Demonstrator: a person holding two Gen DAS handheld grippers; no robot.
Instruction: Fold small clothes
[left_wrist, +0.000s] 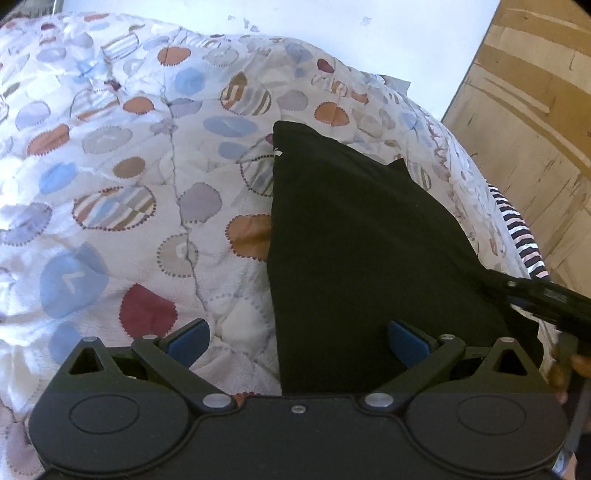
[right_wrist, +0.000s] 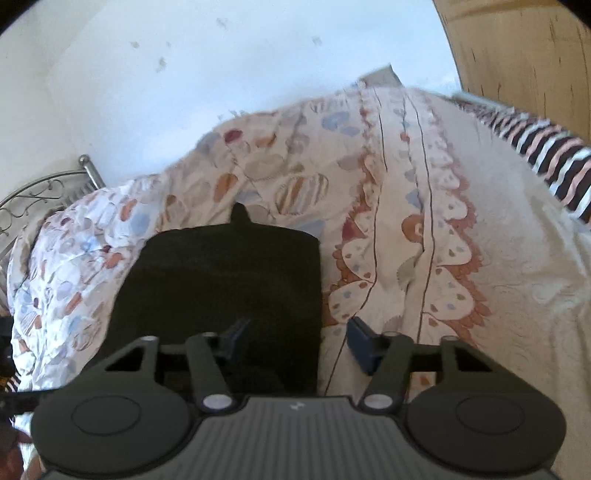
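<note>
Both handheld tools are matte black plastic. The left gripper (left_wrist: 299, 338) has two round raised discs on its flat body, silver pivot pins, a small centre screw, angled linkage arms with triangular cut-outs, and blue pads (left_wrist: 188, 341). The right gripper (right_wrist: 295, 341) looks alike, but with a ribbed grey centre panel bearing a small white mark.

I find no legible text, label, brand or number in either wrist view. The small pale mark on my right gripper's ribbed housing (right_wrist: 296, 405) is too blurred to read as a sign.
</note>
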